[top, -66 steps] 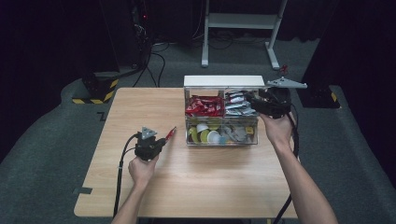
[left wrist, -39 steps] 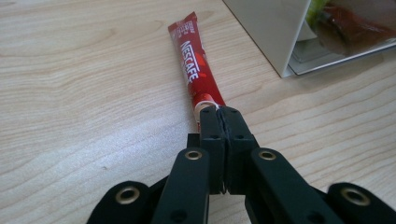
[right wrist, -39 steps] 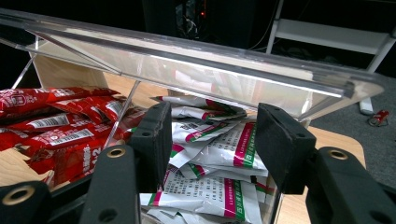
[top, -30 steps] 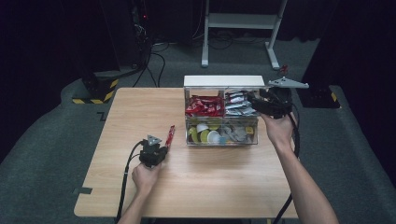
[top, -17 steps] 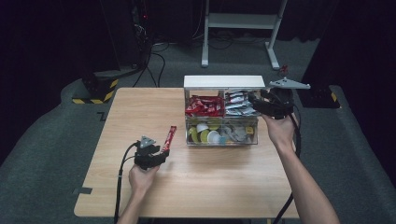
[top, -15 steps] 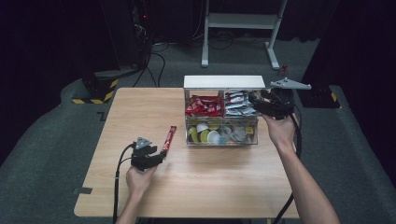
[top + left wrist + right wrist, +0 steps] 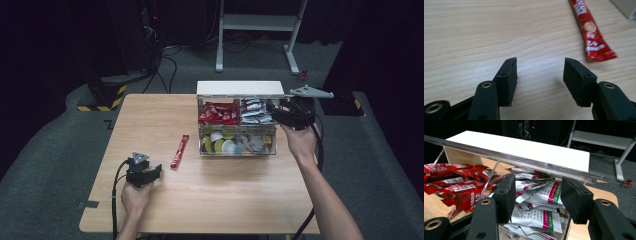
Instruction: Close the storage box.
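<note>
A red stick sachet (image 7: 179,150) (image 7: 590,32) lies flat on the wooden table (image 7: 225,200), left of the clear box. My left gripper (image 7: 155,172) (image 7: 540,72) sits low over the table, back and to the left of the sachet. Its jaws have just been opening and only bare wood shows between them. My right gripper (image 7: 280,111) (image 7: 537,192) is open at the box's right rear compartment, jaws spread in front of the white sachets (image 7: 255,111) (image 7: 541,195), pressing on none of them.
The clear box (image 7: 237,150) has a raised white lid (image 7: 240,88) (image 7: 524,147). Red sachets (image 7: 218,113) (image 7: 454,182) fill its left rear compartment, and round capsules (image 7: 222,145) its front one. Dark floor and cables surround the table.
The left gripper let go of the red sachet, which now lies on the table, and drew back toward the near left with open jaws. The right gripper has stayed put.
</note>
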{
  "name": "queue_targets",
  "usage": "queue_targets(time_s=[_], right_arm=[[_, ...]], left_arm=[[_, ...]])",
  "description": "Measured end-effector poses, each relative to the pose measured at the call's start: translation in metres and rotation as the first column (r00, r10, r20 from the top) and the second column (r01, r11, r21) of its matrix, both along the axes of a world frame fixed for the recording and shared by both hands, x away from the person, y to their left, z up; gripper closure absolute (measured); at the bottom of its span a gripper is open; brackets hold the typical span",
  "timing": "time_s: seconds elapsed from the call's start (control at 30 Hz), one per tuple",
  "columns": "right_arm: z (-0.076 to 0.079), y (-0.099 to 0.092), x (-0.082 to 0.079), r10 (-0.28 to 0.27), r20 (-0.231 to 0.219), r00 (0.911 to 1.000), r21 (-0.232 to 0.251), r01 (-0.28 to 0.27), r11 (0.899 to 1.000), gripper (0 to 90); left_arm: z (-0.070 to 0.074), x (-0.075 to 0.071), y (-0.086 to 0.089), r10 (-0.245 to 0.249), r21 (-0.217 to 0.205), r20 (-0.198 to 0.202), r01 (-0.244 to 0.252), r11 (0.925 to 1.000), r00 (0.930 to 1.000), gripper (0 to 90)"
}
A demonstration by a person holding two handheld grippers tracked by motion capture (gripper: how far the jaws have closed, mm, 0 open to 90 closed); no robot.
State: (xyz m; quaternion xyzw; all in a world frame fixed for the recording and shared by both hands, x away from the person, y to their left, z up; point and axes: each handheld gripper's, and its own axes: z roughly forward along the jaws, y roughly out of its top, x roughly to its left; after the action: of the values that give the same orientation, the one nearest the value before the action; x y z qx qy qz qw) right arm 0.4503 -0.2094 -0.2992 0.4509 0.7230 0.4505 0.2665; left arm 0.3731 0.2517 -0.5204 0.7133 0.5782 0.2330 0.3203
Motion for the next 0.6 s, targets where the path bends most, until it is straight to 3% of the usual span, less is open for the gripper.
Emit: queue_targets(time_s=[0.23,0.3,0.6], right_arm=[[-0.0016,-0.0039,-0.0034,0.001,0.005,1.0000,-0.001,-0.001,1.000,46.7],[-0.0019,-0.0048,-0.0056,0.001,0.010,0.9999,0.002,-0.001,1.000,47.0],[-0.0068,-0.0053,-0.0097,0.013,0.008,0.9999,0.000,-0.013,1.000,47.3]], left_arm=[[-0.0046,0.0008,0.0010,0.015,0.040,0.032,-0.017,0.9990,0.9994,44.6],[-0.0070,-0.0005,0.0017,0.019,0.029,0.051,-0.021,0.9994,0.9985,42.7],[-0.0071,0.0002,0.0014,0.033,0.029,0.048,-0.034,0.9990,0.9983,38.6]])
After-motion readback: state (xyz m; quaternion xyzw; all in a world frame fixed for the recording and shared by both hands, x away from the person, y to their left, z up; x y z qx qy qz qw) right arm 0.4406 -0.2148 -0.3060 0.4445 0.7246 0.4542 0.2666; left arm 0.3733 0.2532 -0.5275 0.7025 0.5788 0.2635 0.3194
